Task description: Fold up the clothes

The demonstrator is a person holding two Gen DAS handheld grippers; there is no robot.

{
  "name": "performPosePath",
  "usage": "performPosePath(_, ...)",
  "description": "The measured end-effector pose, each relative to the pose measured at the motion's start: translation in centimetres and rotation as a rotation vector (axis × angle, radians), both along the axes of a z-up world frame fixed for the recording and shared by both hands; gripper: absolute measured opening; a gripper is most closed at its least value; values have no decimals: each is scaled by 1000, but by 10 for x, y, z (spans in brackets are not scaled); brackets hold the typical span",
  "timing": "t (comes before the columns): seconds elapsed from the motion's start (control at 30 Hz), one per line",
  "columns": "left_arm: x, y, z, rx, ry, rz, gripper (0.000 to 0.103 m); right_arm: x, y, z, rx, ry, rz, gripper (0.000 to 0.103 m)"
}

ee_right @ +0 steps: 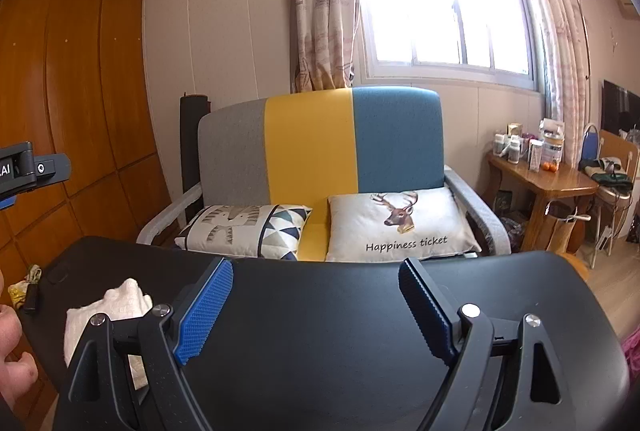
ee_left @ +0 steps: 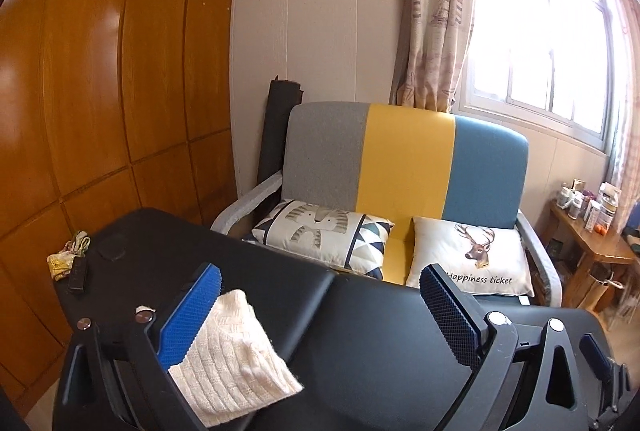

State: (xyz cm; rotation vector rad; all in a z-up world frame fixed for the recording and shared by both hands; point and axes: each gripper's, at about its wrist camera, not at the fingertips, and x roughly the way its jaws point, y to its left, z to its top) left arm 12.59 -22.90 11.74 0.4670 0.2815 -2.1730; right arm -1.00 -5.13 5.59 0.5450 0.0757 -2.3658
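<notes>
A folded white knitted cloth (ee_left: 232, 359) lies on the black table (ee_left: 360, 331), near its left side. My left gripper (ee_left: 318, 271) is open wide. The cloth shows just inside its left blue pad (ee_left: 188, 311), and the right pad stands far from it. In the right wrist view the same cloth (ee_right: 116, 307) lies on the table (ee_right: 320, 311), left of and outside my right gripper (ee_right: 316, 263). That gripper is open with only bare table between its fingers. Part of the left gripper's body (ee_right: 28, 167) shows at the left edge, well above the table.
A grey, yellow and blue sofa (ee_right: 312, 143) with two cushions stands behind the table. A wooden wardrobe (ee_left: 100, 91) fills the left. A small dark remote (ee_left: 78, 275) and a yellow rag lie at the table's left edge. A person's hand (ee_right: 10, 351) shows far left. A wooden side table (ee_right: 548, 179) carries bottles.
</notes>
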Motion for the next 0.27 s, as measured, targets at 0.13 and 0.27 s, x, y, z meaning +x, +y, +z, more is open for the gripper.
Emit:
performPosePath(0.13,-1,-2,-3,2,-28,10,102,0,-3,-3,8,-5,5,87)
performPosePath(0.27,3,-3,-5,4,-26,23,102,0,-4,-5,11,-9,5,87)
